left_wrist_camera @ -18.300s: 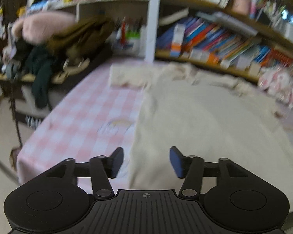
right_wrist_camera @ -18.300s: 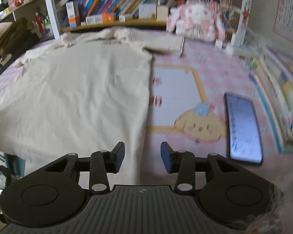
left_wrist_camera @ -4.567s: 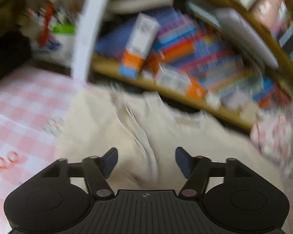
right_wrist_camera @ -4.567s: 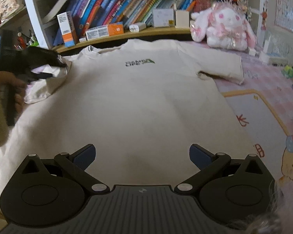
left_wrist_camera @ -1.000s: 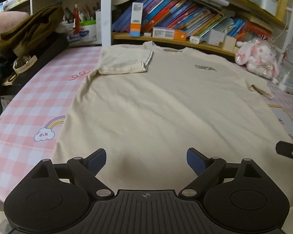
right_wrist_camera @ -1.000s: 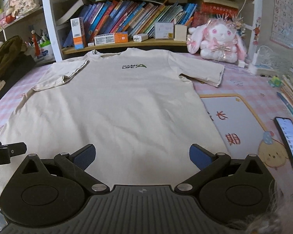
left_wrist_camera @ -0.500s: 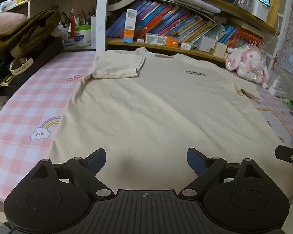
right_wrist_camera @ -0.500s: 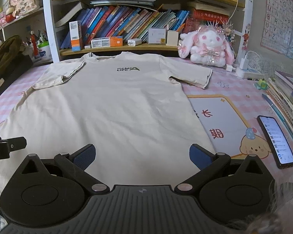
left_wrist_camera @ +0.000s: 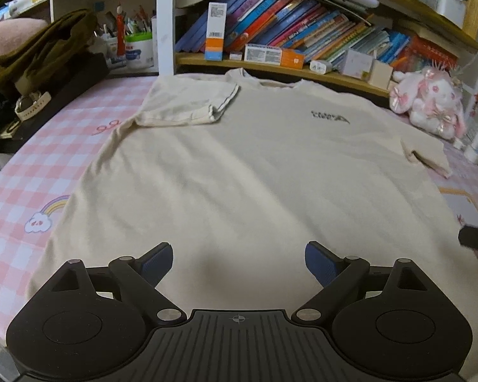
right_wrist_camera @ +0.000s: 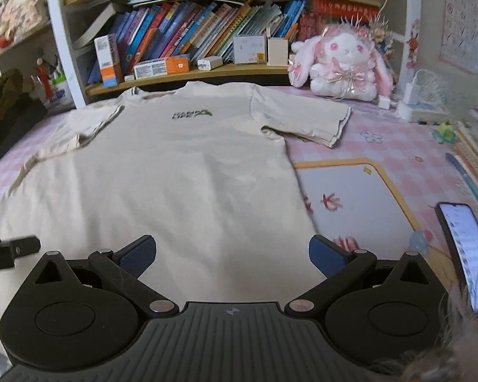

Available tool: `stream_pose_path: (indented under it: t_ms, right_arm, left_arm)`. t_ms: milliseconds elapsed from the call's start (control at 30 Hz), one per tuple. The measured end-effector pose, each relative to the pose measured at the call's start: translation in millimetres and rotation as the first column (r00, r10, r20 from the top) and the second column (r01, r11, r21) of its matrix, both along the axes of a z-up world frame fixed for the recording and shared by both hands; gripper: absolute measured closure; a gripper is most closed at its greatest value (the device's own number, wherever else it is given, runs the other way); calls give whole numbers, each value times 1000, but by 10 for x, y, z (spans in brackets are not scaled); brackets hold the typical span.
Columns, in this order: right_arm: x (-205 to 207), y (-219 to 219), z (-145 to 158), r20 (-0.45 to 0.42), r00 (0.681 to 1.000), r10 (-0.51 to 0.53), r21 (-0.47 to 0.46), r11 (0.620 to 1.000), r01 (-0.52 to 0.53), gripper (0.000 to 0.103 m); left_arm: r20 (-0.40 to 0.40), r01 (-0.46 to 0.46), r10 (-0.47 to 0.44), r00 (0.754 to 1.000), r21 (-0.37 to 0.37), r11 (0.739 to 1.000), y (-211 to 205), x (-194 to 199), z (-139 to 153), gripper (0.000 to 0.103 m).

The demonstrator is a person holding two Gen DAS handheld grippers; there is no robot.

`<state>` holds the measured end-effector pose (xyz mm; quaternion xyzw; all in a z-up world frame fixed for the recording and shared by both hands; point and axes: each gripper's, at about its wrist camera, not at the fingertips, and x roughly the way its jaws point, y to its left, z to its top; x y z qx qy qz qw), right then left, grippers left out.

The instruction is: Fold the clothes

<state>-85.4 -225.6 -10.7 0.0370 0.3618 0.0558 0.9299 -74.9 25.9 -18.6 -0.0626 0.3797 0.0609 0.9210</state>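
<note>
Cream t-shirt (left_wrist_camera: 248, 172) spread flat, front up, across a table (left_wrist_camera: 32, 172) with a pink checked cover, collar toward the bookshelf (right_wrist_camera: 188, 73) at the far edge. Small dark logo (right_wrist_camera: 191, 114) printed on the chest. Sleeve on the left wrist view's left folded in over the shoulder (left_wrist_camera: 188, 105); other sleeve (right_wrist_camera: 302, 117) stretched out flat toward the plush bunny (right_wrist_camera: 341, 67). Hem hanging close to the near table edge, right under both tools.

Left gripper (left_wrist_camera: 238, 259) hovering above the lower part of the shirt, fingers (left_wrist_camera: 156, 259) spread wide, nothing between them but the fabric below, no grip on it. Right gripper (right_wrist_camera: 232, 254) same deal: fingers (right_wrist_camera: 326, 256) wide apart, holding nothing, one side over the shirt's right edge, the other over the cartoon mat (right_wrist_camera: 357, 203). Tip of each tool peeking into the other's view at the frame edge.

Further out: phone (right_wrist_camera: 465, 248) with a lit screen lying on the table well right of the shirt, rainbow-and-cloud print (left_wrist_camera: 44, 216) on the cover just left of it, a pile of dark clothes (left_wrist_camera: 44, 51) at the far left, rows of books (left_wrist_camera: 286, 28) along the shelf.
</note>
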Motion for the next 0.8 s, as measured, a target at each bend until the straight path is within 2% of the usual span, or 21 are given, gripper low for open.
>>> stream_pose_path:
  t_ms: [167,400,533,633,700,800]
  right_arm:
    - [498,-462,-80,-32,999,38,147,989,-33,0]
    - [1111,-834,-236,-61,995,76,192,979,-64,0]
    - [1431,-1059,-330,-116,991,70,302,953,-32,0]
    - [1658,-1267,-433,-196,980,42,453,890,53,0]
    - [1777,-1403,-495,-243,970,16,539,833,121,0]
    - [1948,-1546,-537,-265,964,-4,615,769,173,0]
  left_arm:
    - [-30,-65,66,997,18,998,-256,164,-35,11]
    - [-99,-169,173,980,53,984,-470,191,-103,11]
    - [-134,-218,228,964,81,972,-523,142,-116,11]
    - [-147,-236,250,957,103,966,-565,128,-97,11]
    - [-154,-239,256,954,118,964,-598,129,-83,11]
    - [-162,-241,261,951,137,961,-632,139,-64,11]
